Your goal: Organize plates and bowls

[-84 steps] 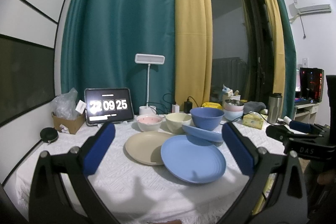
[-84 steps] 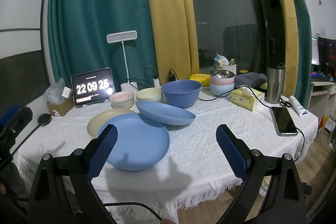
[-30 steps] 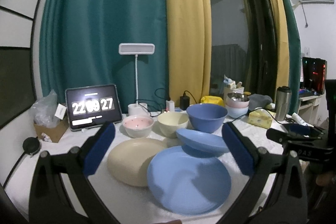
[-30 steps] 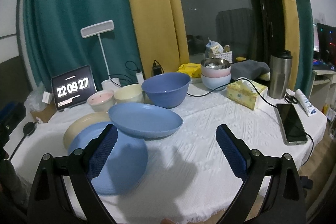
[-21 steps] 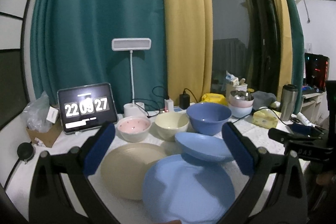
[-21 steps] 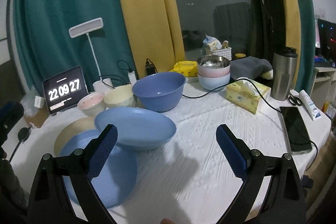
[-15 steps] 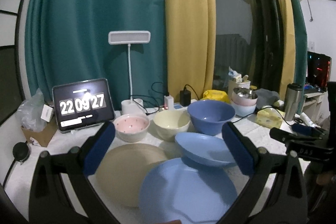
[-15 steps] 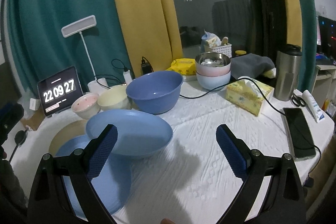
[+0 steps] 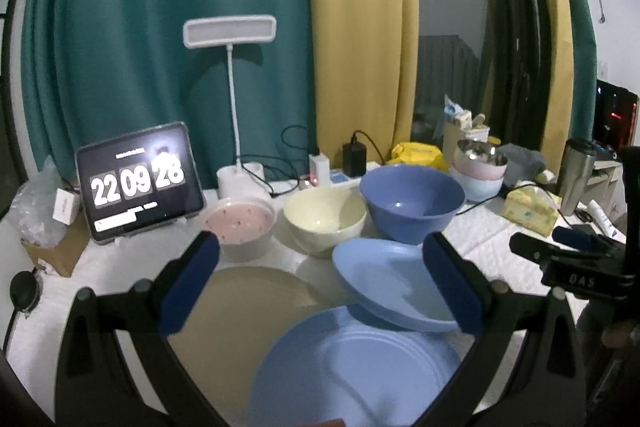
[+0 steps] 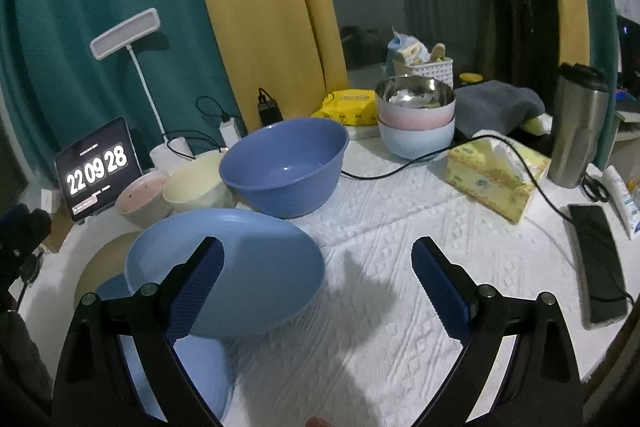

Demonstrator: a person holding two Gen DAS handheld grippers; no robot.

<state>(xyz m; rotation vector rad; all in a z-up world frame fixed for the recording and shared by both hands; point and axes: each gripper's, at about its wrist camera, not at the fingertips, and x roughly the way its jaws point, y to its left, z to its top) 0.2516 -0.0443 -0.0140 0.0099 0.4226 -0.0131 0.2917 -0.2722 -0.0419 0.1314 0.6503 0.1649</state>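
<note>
Both grippers hover wide apart and empty-handed over a white tablecloth (image 10: pixel 400 227): the left gripper (image 9: pixel 320 287) above a large blue plate (image 9: pixel 360 367), the right gripper (image 10: pixel 316 291) beside a tilted blue dish (image 10: pixel 248 267) resting on that plate's far rim. A beige plate (image 9: pixel 240 299) lies left; three bowls line the far side, the blue bowl (image 10: pixel 284 167) rightmost, with bare cloth to the right.

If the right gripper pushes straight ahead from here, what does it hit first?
Probably the shallow blue dish: its right rim sits between the open right gripper fingers. Bare tablecloth lies ahead of the other finger; depth is uncertain.
</note>
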